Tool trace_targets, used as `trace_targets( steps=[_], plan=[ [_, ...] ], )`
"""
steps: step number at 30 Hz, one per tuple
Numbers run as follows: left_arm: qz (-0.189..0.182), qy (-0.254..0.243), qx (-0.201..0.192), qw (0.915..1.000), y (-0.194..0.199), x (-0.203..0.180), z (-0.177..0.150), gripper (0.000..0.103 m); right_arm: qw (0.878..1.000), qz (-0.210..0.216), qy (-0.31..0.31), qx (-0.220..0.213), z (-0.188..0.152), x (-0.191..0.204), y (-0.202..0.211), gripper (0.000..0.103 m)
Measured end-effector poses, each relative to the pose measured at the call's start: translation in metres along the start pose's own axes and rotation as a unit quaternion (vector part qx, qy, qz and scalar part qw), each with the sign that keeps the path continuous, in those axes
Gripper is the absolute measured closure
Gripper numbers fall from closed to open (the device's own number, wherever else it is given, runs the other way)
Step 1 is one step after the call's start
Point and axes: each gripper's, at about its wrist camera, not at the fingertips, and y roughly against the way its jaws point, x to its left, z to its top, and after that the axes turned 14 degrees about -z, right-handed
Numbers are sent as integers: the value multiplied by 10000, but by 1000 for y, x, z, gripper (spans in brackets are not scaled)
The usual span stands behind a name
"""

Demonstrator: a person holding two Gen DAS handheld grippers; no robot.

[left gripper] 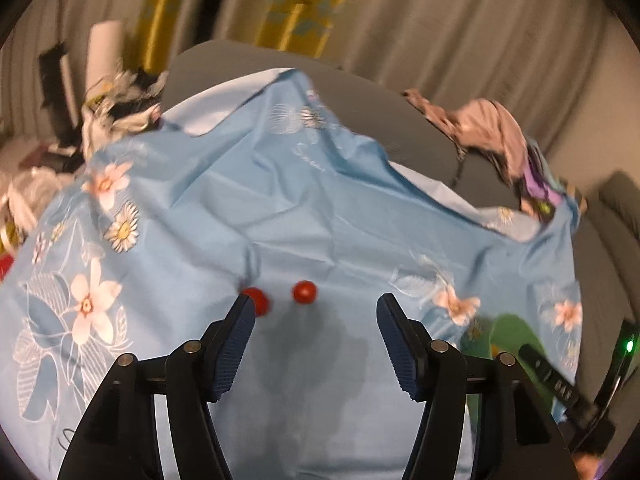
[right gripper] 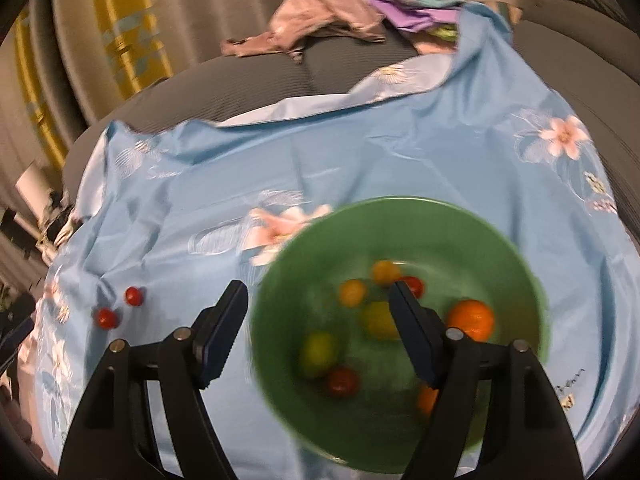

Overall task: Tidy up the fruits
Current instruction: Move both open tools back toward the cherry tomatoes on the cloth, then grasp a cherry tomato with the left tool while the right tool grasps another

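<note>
Two small red tomatoes lie on the blue floral cloth [left gripper: 320, 208]. In the left wrist view one tomato [left gripper: 259, 300] sits just beyond my left finger's tip and the other [left gripper: 304, 292] lies a little further, between the fingers' lines. My left gripper [left gripper: 314, 312] is open and empty above the cloth. In the right wrist view a green bowl [right gripper: 400, 216] holds several small fruits: an orange one [right gripper: 471, 319], yellow [right gripper: 378, 319], green [right gripper: 319, 351] and red [right gripper: 343, 381]. My right gripper [right gripper: 318, 296] is open and empty over the bowl's left rim. The two tomatoes [right gripper: 133, 296] [right gripper: 106, 317] lie left of the bowl.
The cloth covers a grey cushioned seat [right gripper: 304, 72]. Crumpled pink and purple clothes [right gripper: 328, 12] lie at the far edge. A pile of clutter [left gripper: 112, 116] sits at the far left. The green bowl's edge [left gripper: 512, 332] and the other gripper [left gripper: 560, 388] show at the left view's right.
</note>
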Motion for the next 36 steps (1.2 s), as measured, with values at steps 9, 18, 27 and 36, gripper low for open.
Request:
trace_targets(
  steps=[9, 18, 27, 36],
  plan=[
    [287, 249, -47, 9993, -10, 46, 6, 40, 9905, 1280, 452, 221, -4, 74, -2, 30],
    [137, 595, 320, 9976, -39, 71, 6, 63, 9680, 1930, 1159, 1112, 1, 206, -62, 59],
    [-39, 587, 551, 9967, -57, 71, 6, 64, 9669, 1589, 1526, 1286, -20, 251, -98, 74],
    [246, 237, 904, 9953, -89, 58, -1, 66, 9774, 1533, 854, 1179, -4, 163, -59, 74]
  ],
)
